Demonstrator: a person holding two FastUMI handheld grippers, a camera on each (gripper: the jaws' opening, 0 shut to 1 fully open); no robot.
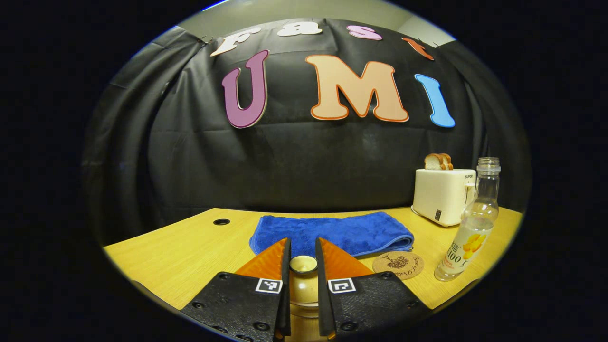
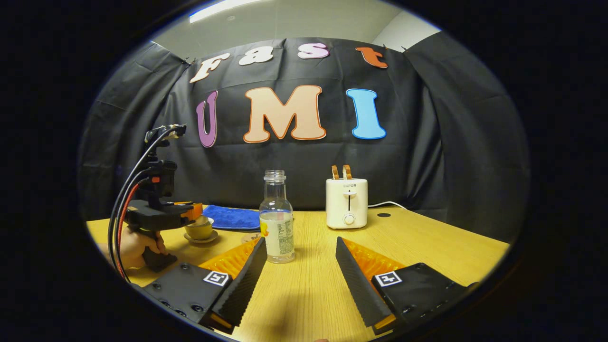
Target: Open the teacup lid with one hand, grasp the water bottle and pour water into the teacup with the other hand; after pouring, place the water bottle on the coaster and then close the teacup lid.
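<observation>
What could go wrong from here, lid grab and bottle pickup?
1. The left gripper closes on the small lid knob; a shallow pinch might slip on lifting.
2. The water bottle is uncapped and tall; the open right gripper could knock it over.
3. The coaster lies beside the bottle, so placement may miss.

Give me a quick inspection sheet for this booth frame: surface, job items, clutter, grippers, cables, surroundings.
Surface: wooden table, with a grommet hole.
Job's things: teacup on its saucer, lid knob between the left gripper's fingers; water bottle upright, uncapped, partly filled, standing on the table beside the coaster, not on it.
Clutter: blue towel folded behind the cup; toaster with bread slices in its slots.
Grippers: left gripper closed around the lid knob; right gripper open, apart from the bottle.
Cables: bundle running off the left gripper; toaster cord on the table.
Surroundings: black cloth wall.
</observation>
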